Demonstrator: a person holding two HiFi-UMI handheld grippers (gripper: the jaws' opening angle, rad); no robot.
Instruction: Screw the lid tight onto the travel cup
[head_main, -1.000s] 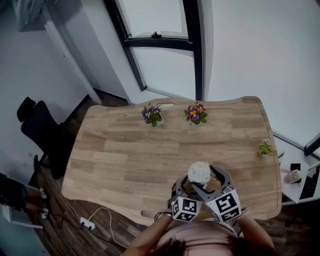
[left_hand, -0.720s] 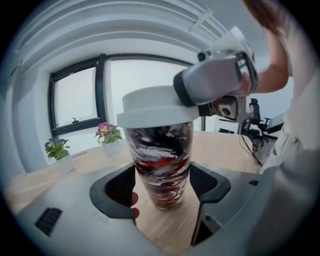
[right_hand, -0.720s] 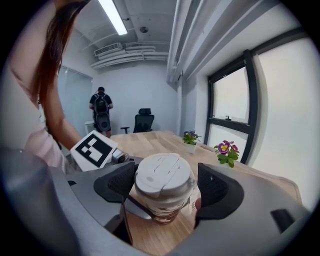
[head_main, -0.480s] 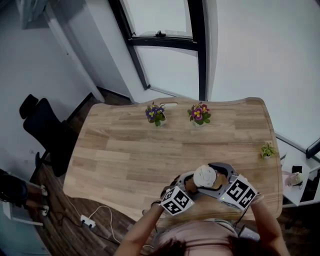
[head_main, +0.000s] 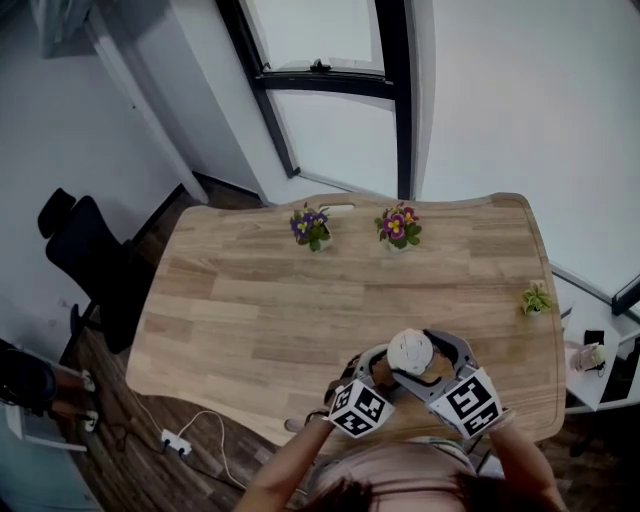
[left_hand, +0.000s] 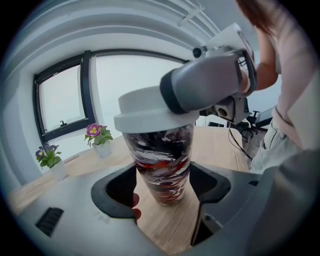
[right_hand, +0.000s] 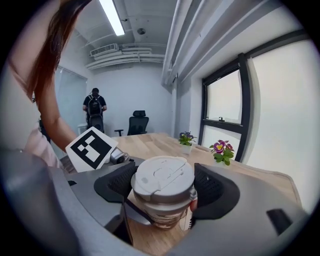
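Head view is showing the white lid (head_main: 410, 351) from above, near the edge of the wooden table (head_main: 260, 310) closest to me, with both grippers meeting at it. Left gripper view is showing my left gripper (left_hand: 165, 189) clasping the travel cup (left_hand: 161, 162) low on its patterned body, one jaw pressing on each side. The cup is standing upright with its base on the wood. The lid is sitting level on the cup's rim. Right gripper view is showing my right gripper (right_hand: 162, 194) gripping that lid by its sides, both pads bearing against its edge, with the cup body showing beneath. Two potted flowers (head_main: 398, 226) are standing at the far edge, well apart from the cup.
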